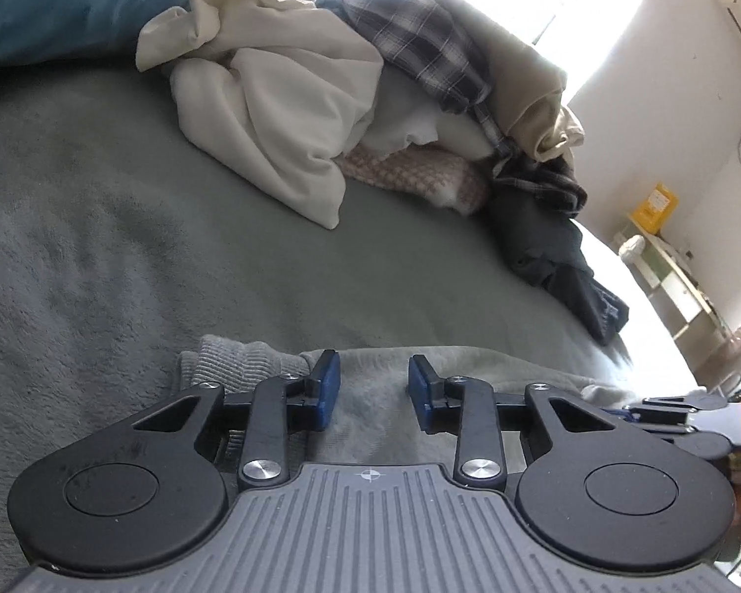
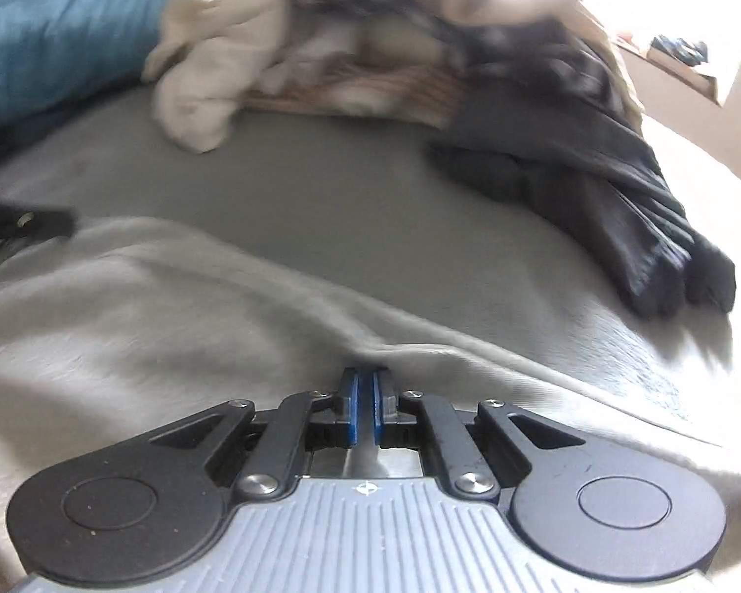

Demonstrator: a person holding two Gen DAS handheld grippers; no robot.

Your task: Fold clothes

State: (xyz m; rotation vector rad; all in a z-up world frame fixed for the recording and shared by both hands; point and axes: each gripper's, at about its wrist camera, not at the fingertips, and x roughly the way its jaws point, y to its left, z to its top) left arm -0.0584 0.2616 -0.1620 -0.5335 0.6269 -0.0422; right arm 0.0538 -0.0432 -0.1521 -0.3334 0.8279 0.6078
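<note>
On the grey-green bed [image 1: 183,257], a pale grey sweatshirt [image 2: 138,306] lies spread at six o'clock in both views. Its edge sits directly under the left claw [image 1: 373,388], whose blue pads stand apart with fabric below them, not pinched. At the right claw [image 2: 365,407] the pads are together, clamped on a raised fold of the same sweatshirt. Toward twelve o'clock a heap of clothes [image 1: 350,79] rises well apart: cream cloth, a plaid shirt, a pink knit, with a dark garment [image 2: 612,207] trailing toward two o'clock.
</note>
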